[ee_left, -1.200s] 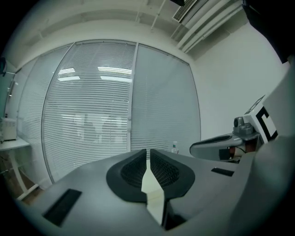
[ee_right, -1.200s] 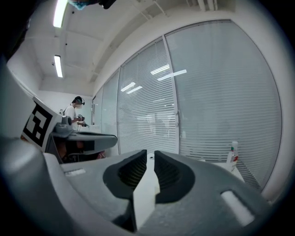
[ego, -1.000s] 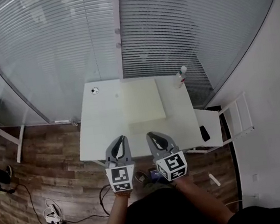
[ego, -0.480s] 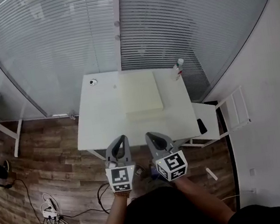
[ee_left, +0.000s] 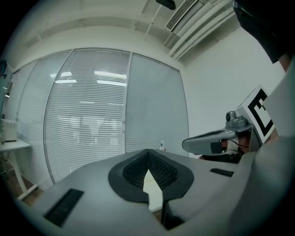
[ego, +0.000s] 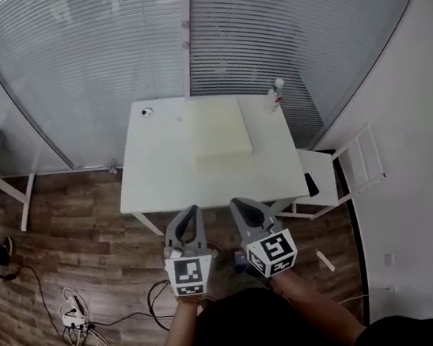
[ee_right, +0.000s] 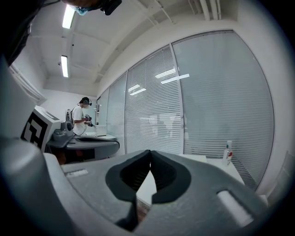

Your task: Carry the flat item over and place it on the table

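Judging from how things lie, the carrying and the placing look complete. The flat item (ego: 219, 126), a pale cream slab, lies flat on the white table (ego: 158, 184), toward its far side and square to the edges, with a small bottle (ego: 276, 94) standing near its far right corner. Neither tool touches it. The left tool (ego: 187, 212) and the right tool (ego: 242, 203) are held side by side over the wooden floor, short of the table's near edge, each with its jaws fully together and nothing between the pads. No step appears outstanding.
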